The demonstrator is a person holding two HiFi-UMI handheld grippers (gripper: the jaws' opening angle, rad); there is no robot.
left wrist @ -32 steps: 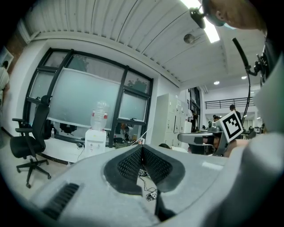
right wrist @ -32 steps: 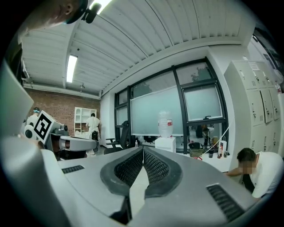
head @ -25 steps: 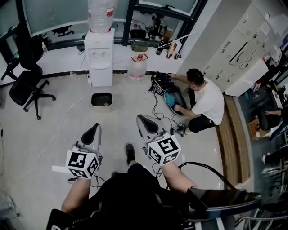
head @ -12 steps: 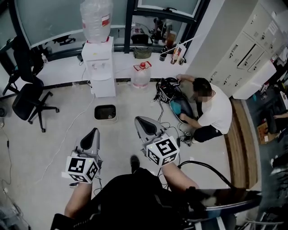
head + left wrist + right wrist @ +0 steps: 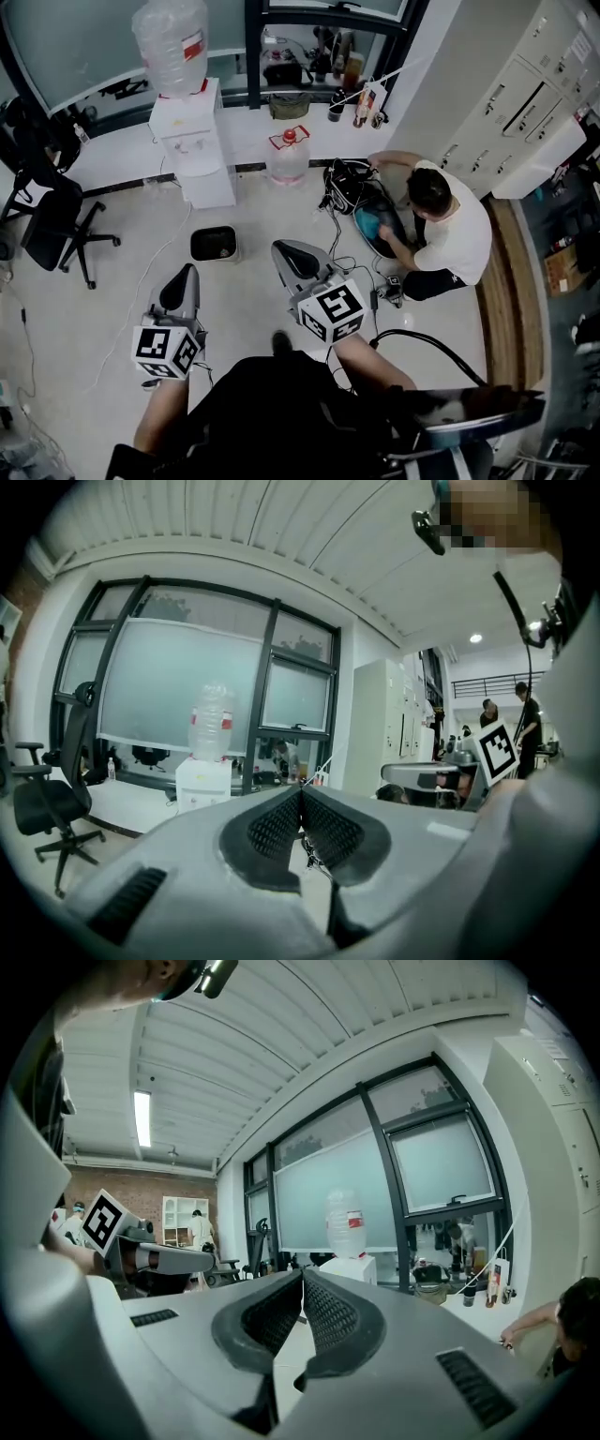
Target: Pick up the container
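A small dark open-topped container [image 5: 214, 244] stands on the pale floor, a short way ahead of both grippers. My left gripper [image 5: 183, 278] is held low on the left, its jaws shut with nothing between them; in the left gripper view the left gripper [image 5: 300, 790] points toward the water dispenser [image 5: 203, 783]. My right gripper [image 5: 287, 253] is just right of the container and apart from it, also shut and empty. In the right gripper view the right gripper [image 5: 302, 1275] shows its pads pressed together at the tips.
A white water dispenser [image 5: 192, 150] with a big bottle [image 5: 172, 47] stands at the back. A water jug [image 5: 288, 155] sits to its right. A person [image 5: 441, 225] crouches over a bag at right, with cables [image 5: 333, 239] on the floor. An office chair [image 5: 47, 216] stands at left and lockers [image 5: 525, 103] at right.
The dispenser, dark container and crouching person have slid down in the head view, nearer the grippers. Both grippers stay shut and hold nearly the same pose.
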